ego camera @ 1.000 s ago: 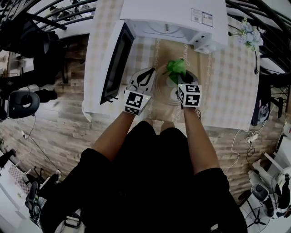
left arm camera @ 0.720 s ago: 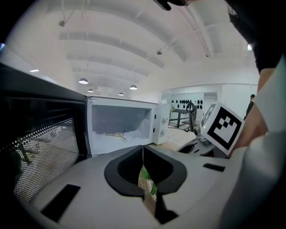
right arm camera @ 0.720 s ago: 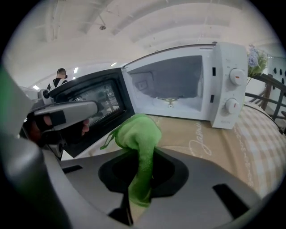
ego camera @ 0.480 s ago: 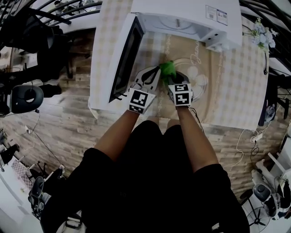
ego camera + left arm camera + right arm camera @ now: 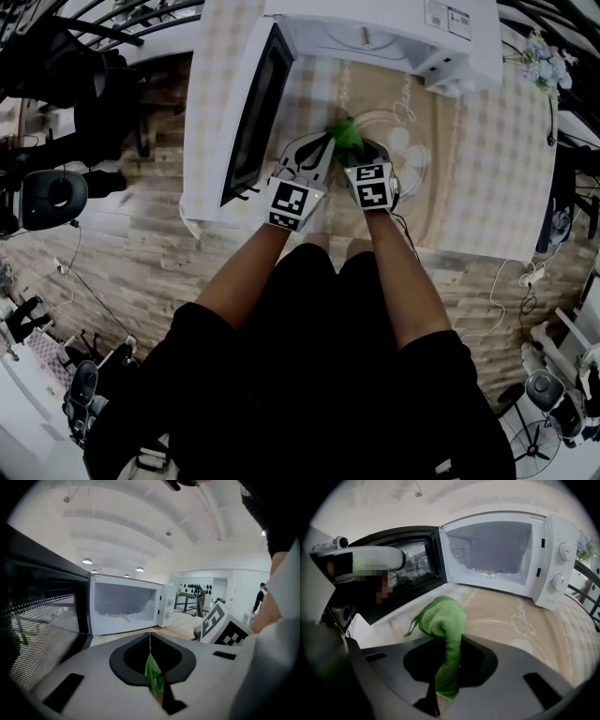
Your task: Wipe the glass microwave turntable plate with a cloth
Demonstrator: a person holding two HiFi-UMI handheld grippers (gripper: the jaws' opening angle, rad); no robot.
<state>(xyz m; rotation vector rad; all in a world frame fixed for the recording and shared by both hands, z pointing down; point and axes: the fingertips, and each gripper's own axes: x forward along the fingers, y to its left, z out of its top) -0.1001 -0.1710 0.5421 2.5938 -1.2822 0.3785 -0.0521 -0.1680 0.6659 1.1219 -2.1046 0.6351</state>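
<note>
The glass turntable plate (image 5: pixel 412 150) lies flat on the tan mat in front of the open microwave; its rim curves across the right gripper view (image 5: pixel 520 620). The green cloth (image 5: pixel 345 139) bunches over the plate's left rim. My right gripper (image 5: pixel 361 152) is shut on the cloth (image 5: pixel 443 620), which bulges out ahead of its jaws (image 5: pixel 447 677). My left gripper (image 5: pixel 323 148) sits close beside it on the left, tips at the cloth. Its jaws (image 5: pixel 153 677) are shut with a thin green strip of cloth (image 5: pixel 153 670) pinched between them.
The white microwave (image 5: pixel 375 28) stands at the back of the checked table (image 5: pixel 497 187), its dark door (image 5: pixel 253 112) swung open to the left, close to my left gripper. A flower bunch (image 5: pixel 544 61) sits at the far right. The table's front edge runs just under my forearms.
Both grippers and the cloth have shifted left, from over the plate's middle to its left rim. The left gripper has closed in against the cloth.
</note>
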